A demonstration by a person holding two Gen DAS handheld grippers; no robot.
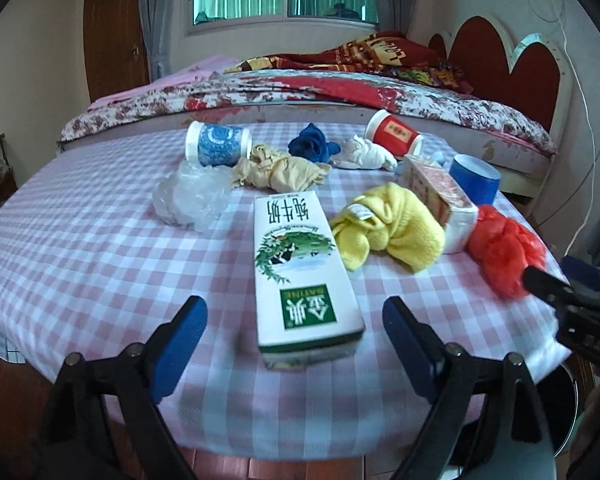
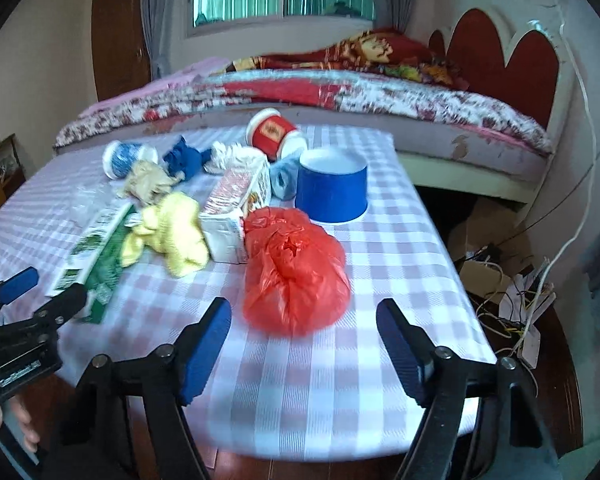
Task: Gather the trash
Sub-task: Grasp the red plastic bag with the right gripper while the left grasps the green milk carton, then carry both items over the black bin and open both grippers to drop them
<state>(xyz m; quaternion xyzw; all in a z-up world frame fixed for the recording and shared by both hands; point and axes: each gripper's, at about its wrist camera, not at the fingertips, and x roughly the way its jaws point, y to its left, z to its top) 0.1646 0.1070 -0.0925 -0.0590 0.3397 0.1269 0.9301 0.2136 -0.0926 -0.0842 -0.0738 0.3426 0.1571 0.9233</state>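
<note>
A white and green milk carton (image 1: 304, 276) lies flat on the checked table (image 1: 80, 248), its near end between the fingers of my left gripper (image 1: 296, 344), which is open and not touching it. A crumpled red plastic bag (image 2: 296, 272) sits just ahead of my right gripper (image 2: 304, 344), also open, with nothing gripped. Around them lie a yellow cloth (image 1: 388, 228), a pink carton (image 1: 440, 196), a clear plastic wad (image 1: 192, 196), a beige rag (image 1: 280, 168), a blue-patterned cup (image 1: 218, 144) and a red cup (image 1: 394, 134), both on their sides.
A blue paper bowl (image 2: 332, 188) stands upside down behind the red bag. A blue cloth (image 1: 312, 144) and a white cloth (image 1: 364, 154) lie at the back. A bed (image 1: 300, 92) runs behind the table. Cables and boxes (image 2: 512, 292) clutter the floor at right.
</note>
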